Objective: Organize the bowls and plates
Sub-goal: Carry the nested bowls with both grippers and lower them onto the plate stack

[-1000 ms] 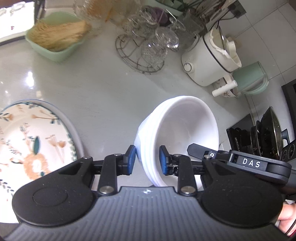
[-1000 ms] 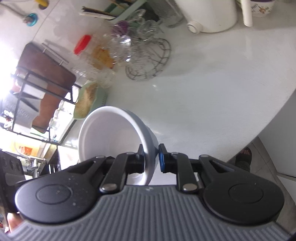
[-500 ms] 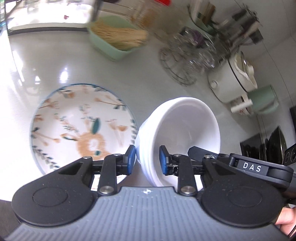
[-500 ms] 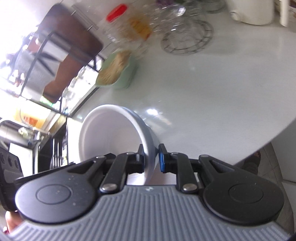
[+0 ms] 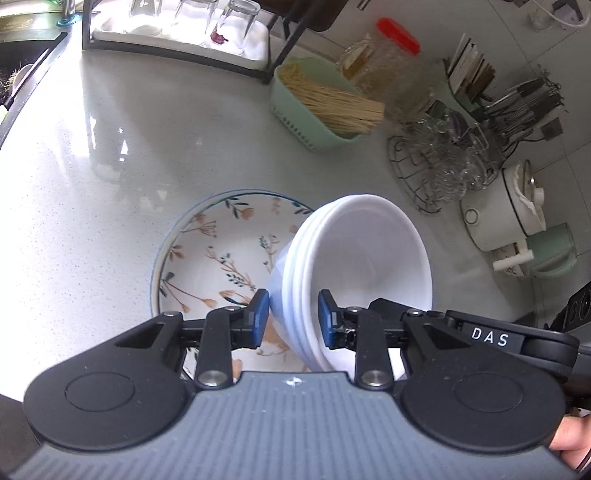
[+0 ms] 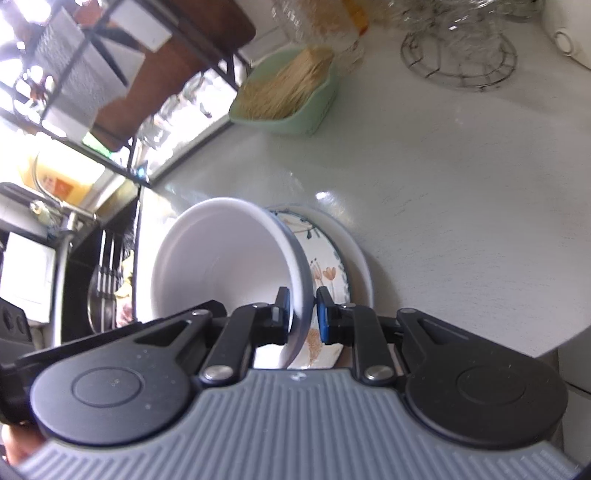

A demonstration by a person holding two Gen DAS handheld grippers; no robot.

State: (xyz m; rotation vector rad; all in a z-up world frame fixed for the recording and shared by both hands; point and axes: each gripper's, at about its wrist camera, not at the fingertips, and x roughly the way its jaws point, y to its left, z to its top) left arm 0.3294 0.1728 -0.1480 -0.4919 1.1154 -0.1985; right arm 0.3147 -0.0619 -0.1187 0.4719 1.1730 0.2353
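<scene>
A stack of white bowls (image 5: pixel 362 258) hangs tilted over a floral plate (image 5: pixel 221 254) that lies on the pale counter. My left gripper (image 5: pixel 291 317) is shut on the stack's near rim, blue pads on either side of the nested walls. From the opposite side my right gripper (image 6: pixel 300 314) is shut on the rim of the white bowls (image 6: pixel 221 266); the floral plate (image 6: pixel 325 273) shows just behind and below them. The right gripper's black body (image 5: pixel 491 336) appears beyond the bowls in the left wrist view.
A green basket of dry noodles (image 5: pixel 325 103), a wire rack of glasses (image 5: pixel 439 162), a white cooker (image 5: pixel 506 214) and a mint kettle (image 5: pixel 554 251) line the back. A dark dish rack (image 5: pixel 177 33) stands far left. The counter edge (image 6: pixel 546 343) curves at right.
Both grippers carried the bowl stack sideways across the counter until it came over the floral plate, which slid from the left edge to the middle of the left wrist view. Both grips stayed shut.
</scene>
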